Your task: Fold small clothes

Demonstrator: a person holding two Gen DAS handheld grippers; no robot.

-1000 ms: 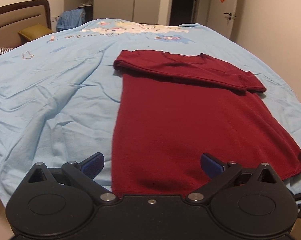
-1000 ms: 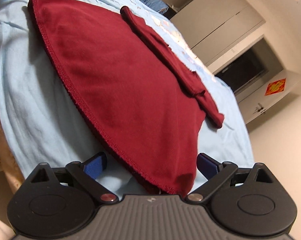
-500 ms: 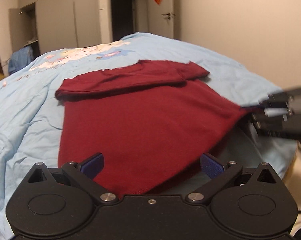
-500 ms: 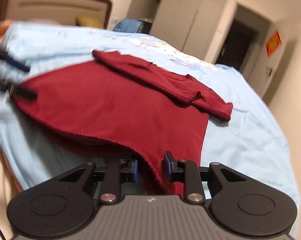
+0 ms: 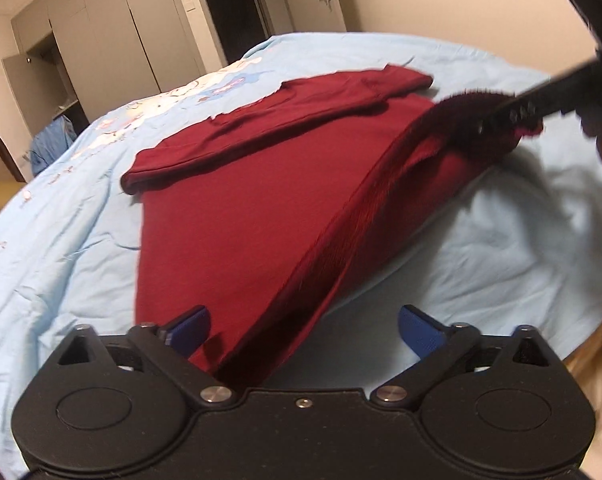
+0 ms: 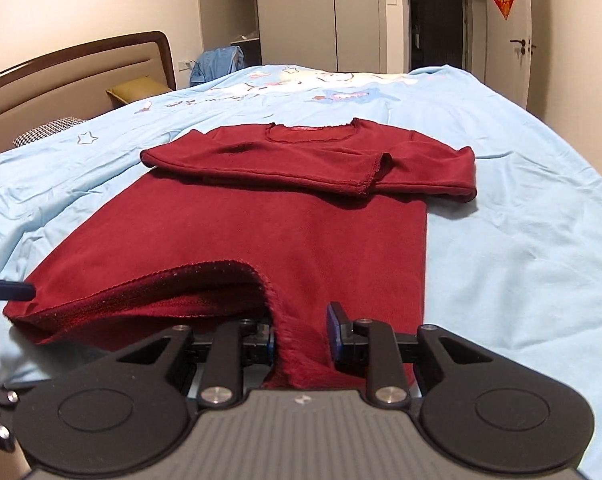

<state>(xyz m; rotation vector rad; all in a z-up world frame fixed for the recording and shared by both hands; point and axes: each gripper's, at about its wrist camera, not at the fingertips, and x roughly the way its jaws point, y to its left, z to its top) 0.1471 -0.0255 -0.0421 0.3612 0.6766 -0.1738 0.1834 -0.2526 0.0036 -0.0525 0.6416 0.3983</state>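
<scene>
Right wrist view: the right gripper (image 6: 301,332) is pinching the sweater's (image 6: 261,216) hem, lifting it off the bed (image 6: 521,220). The left gripper (image 5: 303,330) is closing its spread jaws around the opposite hem corner, not yet pressing it.

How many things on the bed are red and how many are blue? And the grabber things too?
Red shirt: 1
Blue bedsheet: 1
Blue clothes bundle by the wardrobe: 1
Grabbers: 2, left gripper and right gripper
Total: 5
</scene>
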